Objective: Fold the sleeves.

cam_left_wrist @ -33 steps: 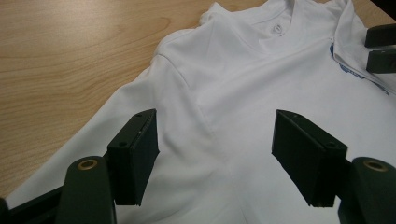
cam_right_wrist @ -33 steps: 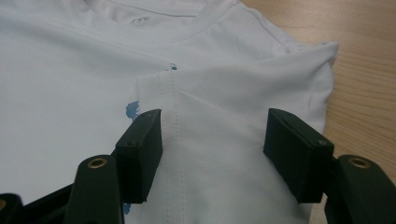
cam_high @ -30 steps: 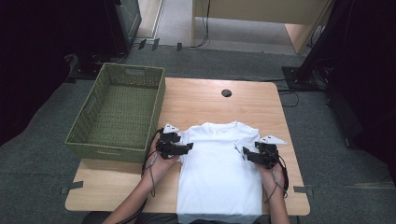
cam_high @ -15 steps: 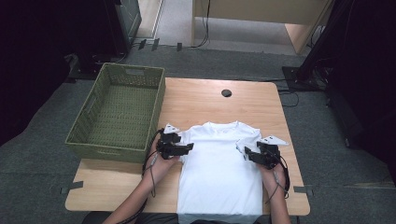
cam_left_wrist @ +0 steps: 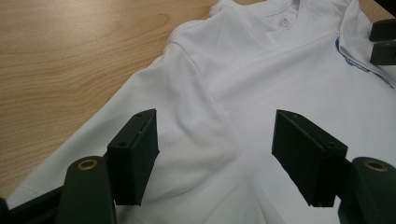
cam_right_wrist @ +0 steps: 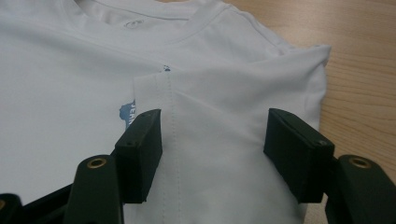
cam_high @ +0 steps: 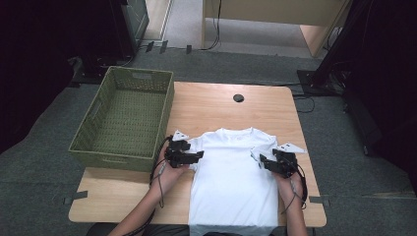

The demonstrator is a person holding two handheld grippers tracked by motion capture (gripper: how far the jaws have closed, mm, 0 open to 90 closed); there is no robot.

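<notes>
A white T-shirt (cam_high: pixel 231 182) lies flat on the wooden table (cam_high: pixel 221 105), collar away from the person. My left gripper (cam_high: pixel 198 157) rests at the shirt's left shoulder. In the left gripper view its jaws (cam_left_wrist: pixel 215 140) stand wide open over the sleeve seam, with smooth cloth below them and nothing pinched. My right gripper (cam_high: pixel 261 161) sits at the other shoulder. Its jaws (cam_right_wrist: pixel 212 135) are open too, above a sleeve (cam_right_wrist: pixel 205 116) folded inward onto the chest, where a bit of blue print (cam_right_wrist: pixel 127 112) peeks out. The right gripper's fingertips (cam_left_wrist: pixel 384 42) show in the left gripper view, far right.
A green woven basket (cam_high: pixel 137 73) stands empty on the table's left side, close to my left hand. A round black cable hole (cam_high: pixel 238 98) sits near the far edge. Bare wood lies beyond the collar. Grey carpet and dark furniture surround the table.
</notes>
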